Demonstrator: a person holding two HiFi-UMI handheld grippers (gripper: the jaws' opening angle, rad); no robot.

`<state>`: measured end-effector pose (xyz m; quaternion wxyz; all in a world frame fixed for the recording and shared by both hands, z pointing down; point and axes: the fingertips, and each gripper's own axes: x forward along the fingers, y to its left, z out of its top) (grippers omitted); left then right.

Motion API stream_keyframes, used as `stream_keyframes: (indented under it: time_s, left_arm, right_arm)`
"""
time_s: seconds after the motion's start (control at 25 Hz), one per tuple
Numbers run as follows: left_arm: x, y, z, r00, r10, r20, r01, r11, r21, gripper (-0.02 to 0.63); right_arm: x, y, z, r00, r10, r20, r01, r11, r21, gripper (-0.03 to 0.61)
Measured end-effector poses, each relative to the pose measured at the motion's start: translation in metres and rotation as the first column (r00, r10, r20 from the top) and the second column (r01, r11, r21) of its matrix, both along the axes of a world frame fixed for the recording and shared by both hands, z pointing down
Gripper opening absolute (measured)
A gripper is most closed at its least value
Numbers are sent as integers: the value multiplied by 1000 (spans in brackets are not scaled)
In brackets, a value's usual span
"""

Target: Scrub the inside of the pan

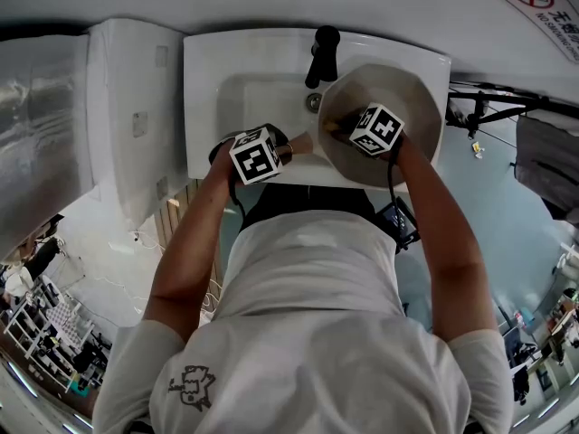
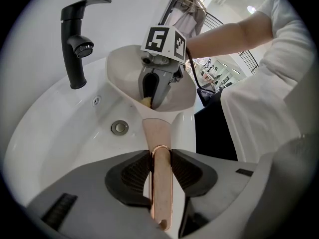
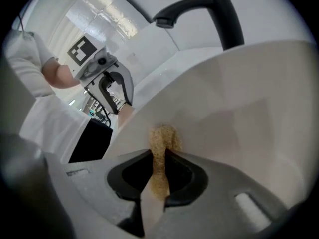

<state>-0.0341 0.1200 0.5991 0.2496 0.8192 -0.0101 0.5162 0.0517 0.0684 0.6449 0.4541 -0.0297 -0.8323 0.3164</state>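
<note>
The cream faceted pan [image 1: 412, 98] is mid-scrub: my right gripper [image 3: 158, 171] is clamping a tan scouring pad [image 3: 163, 139], my left gripper [image 2: 160, 171] its coppery handle [image 2: 160, 193]. Next, I judge, I'm sweeping firmly ahead of the jaws.

Both bare forearms [image 1: 185, 242] reach forward over the white ceramic washbasin [image 1: 204, 80]. The left grey two-jaw gripper [image 2: 160, 171] slants steeply down at the basin's near rim. Its black ribbed pads [image 2: 134, 171] are clamped on the copper-pink pan handle [image 2: 158, 133]. The right grey gripper [image 3: 158, 168], over the basin's right side, pinches a tan scouring sponge [image 3: 163, 141] and is tilted downward, facing the left gripper.
</note>
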Motion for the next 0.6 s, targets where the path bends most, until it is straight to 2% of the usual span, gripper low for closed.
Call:
stream_keyframes:
  time_s: [0.16,0.32,0.44,0.6]
  left_arm:
    - [0,0,0,1000,1,-2,-1,1000,0,140]
    - [-1,1,0,1000,12,5,-12,1000,-2,140]
    - [0,1,0,1000,14,0,-14,1000,-5,140]
    - [0,1,-1,1000,13,-7,-13,1000,-7,140]
  right_arm:
    - [15,36,-2,993,-110,-50,101,982,-161,63]
    - [44,73,-6,955,-267,-133,215,925,-312,63]
    - [70,90,-11,906,-372,-204,269,875,-402,63]
    - [111,97,-14,801,-502,-326,314,816,-485,63]
